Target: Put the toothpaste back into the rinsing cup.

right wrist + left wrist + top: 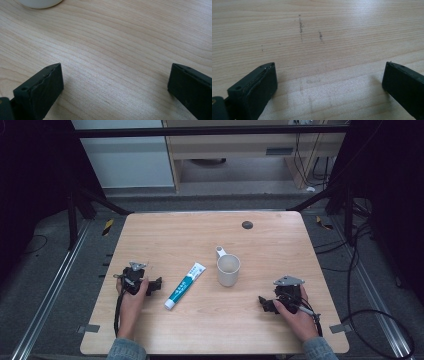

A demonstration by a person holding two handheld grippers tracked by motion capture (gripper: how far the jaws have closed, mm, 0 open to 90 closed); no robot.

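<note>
My left gripper (154, 286) rests low on the table (280, 235) with its jaws spread wide and nothing between them; in the left gripper view I see bare wood grain and a few dark scuffs between the two black pads. My right gripper (264, 304) sits the same way, released and empty, jaws wide over plain wood in the right gripper view. Taking the mug (228, 269) as my landmark, the tube (185, 285) lies flat just left of it, near but not touching, slanting with its white cap toward me and its crimped end pointing away. My left gripper is left of the tube, close beside its near half, jaws aimed toward it. My right gripper is right of the mug and nearer to me, a little apart from it. I judge the tube light and soft, a body that dents under a hard squeeze and a smooth skin that may slide, so I would pinch it across the middle or near the firmer cap end. The mug looks stiff, heavier and breakable; its handle points away from me, so the near rim seems the readier hold.
</note>
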